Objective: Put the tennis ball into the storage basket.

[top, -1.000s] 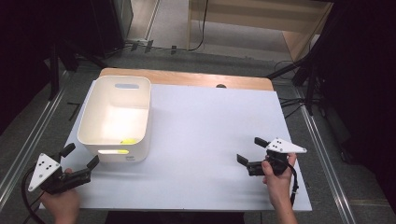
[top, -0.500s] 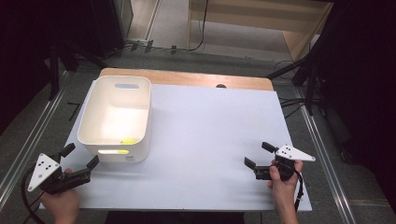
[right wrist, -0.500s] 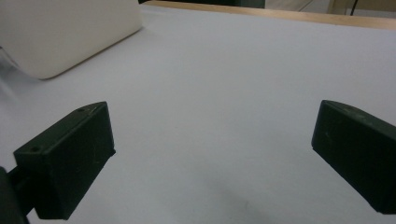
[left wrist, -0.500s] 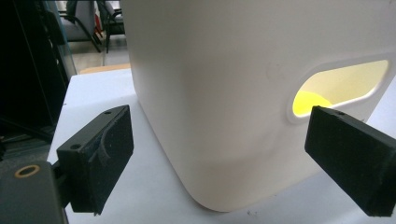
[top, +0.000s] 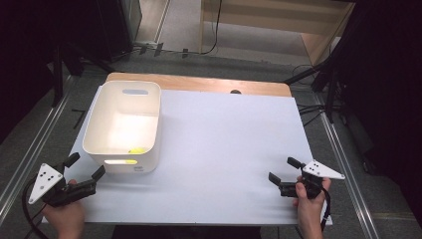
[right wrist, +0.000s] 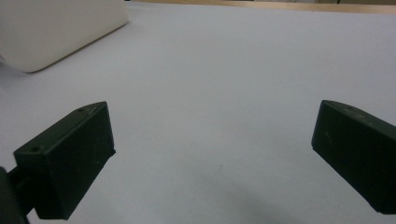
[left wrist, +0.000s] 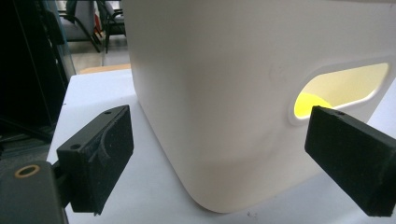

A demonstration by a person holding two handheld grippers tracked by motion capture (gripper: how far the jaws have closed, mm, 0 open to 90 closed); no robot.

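- The left hand-held gripper (top: 85, 167) sits at the near left corner of the table (top: 224, 149), its jaws spread wide and holding nothing.
- It points at the near left corner of the white tub (top: 124, 127); in the left gripper view the tub (left wrist: 243, 93) stands just beyond the two black pads (left wrist: 100, 156), apart from them.
- A yellow thing (top: 136, 150) lies on the tub's floor by the near wall, and it shows through the handle slot (left wrist: 343, 88) in the left gripper view.
- The right hand-held gripper (top: 281, 170) rests low at the near right of the table, jaws parted and empty, well apart from the tub.
- Ahead of the right gripper lies bare white table (right wrist: 224, 84), with the tub's corner (right wrist: 56, 32) far off.
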